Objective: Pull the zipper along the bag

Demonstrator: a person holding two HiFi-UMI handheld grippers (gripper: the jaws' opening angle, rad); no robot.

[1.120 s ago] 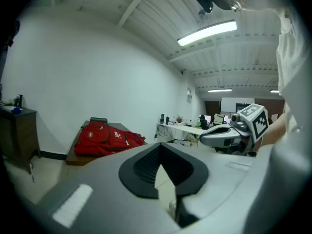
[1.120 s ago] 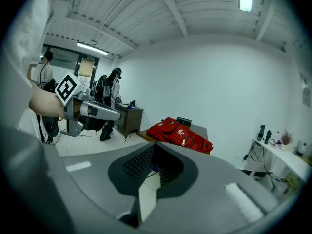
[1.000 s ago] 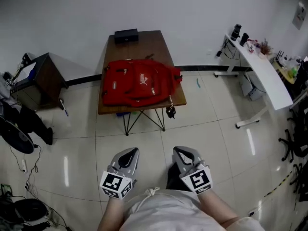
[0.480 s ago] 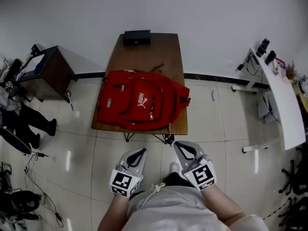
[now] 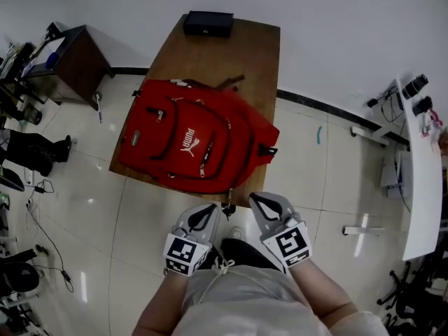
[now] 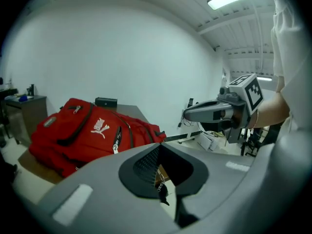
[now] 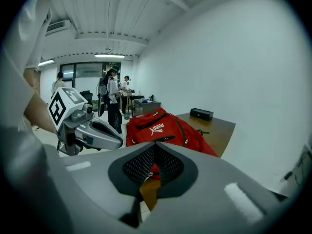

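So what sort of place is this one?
Probably an office or lab workroom: tiled floor, a long white desk off to one side, and a wooden table bearing a red backpack.

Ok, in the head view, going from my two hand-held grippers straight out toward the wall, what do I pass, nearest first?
Left hand-held gripper and right hand-held gripper, level with each other → red backpack → black box → white wall.
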